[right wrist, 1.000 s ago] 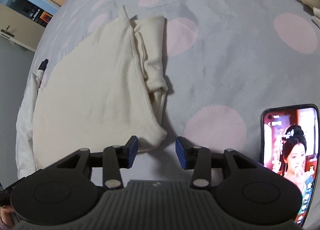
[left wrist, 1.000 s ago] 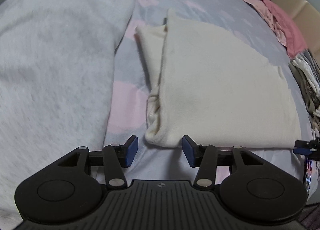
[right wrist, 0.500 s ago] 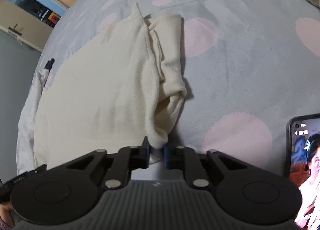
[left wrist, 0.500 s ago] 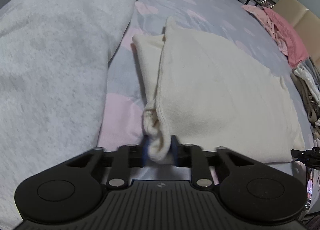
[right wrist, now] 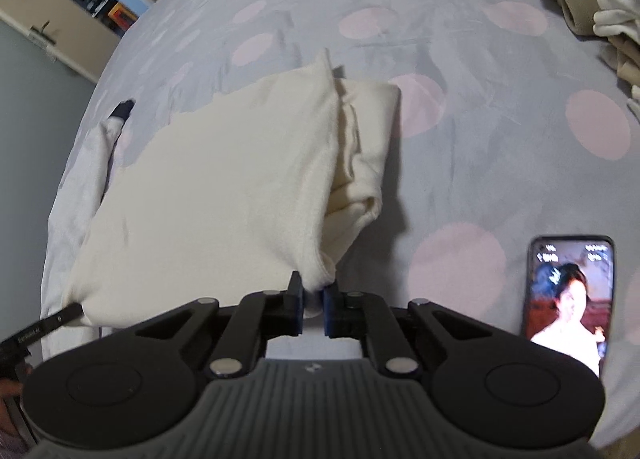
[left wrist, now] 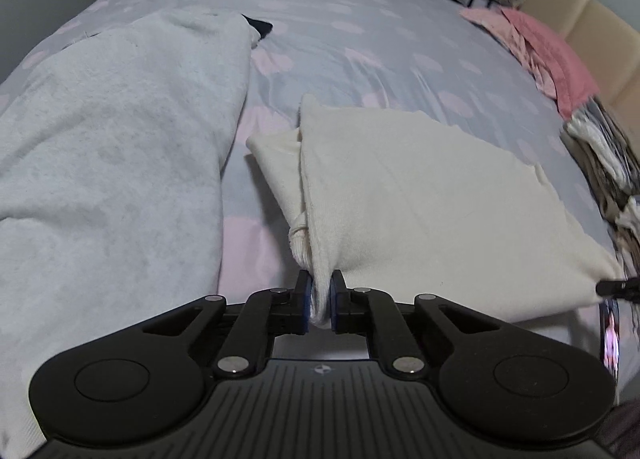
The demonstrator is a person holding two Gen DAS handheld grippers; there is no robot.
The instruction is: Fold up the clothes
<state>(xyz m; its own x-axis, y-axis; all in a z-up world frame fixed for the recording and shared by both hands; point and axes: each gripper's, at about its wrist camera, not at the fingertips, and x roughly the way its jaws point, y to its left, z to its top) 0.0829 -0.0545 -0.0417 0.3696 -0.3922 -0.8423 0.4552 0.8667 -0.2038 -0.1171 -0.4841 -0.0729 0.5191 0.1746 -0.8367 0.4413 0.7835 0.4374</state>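
A cream garment (left wrist: pixel 420 195) lies partly folded on the grey bedsheet with pink dots (left wrist: pixel 360 39), and its near edge is raised off the sheet. My left gripper (left wrist: pixel 319 301) is shut on the near left corner of that garment. In the right wrist view the same cream garment (right wrist: pixel 224 187) rises towards my right gripper (right wrist: pixel 313 309), which is shut on the near right corner. A folded-in sleeve (right wrist: pixel 368 147) hangs beside the main panel. The other gripper's tip (left wrist: pixel 616 286) shows at the right edge of the left wrist view.
A large pale grey garment (left wrist: pixel 112 163) covers the bed to the left. Pink clothes (left wrist: pixel 540 47) and a pile of patterned laundry (left wrist: pixel 608 163) lie at the right. A phone (right wrist: pixel 568 299) with a lit screen rests on the sheet beside my right gripper. A beige headboard (left wrist: pixel 592 35) stands beyond.
Both grippers went from open to shut on the garment's near corners and have lifted that edge off the bed.
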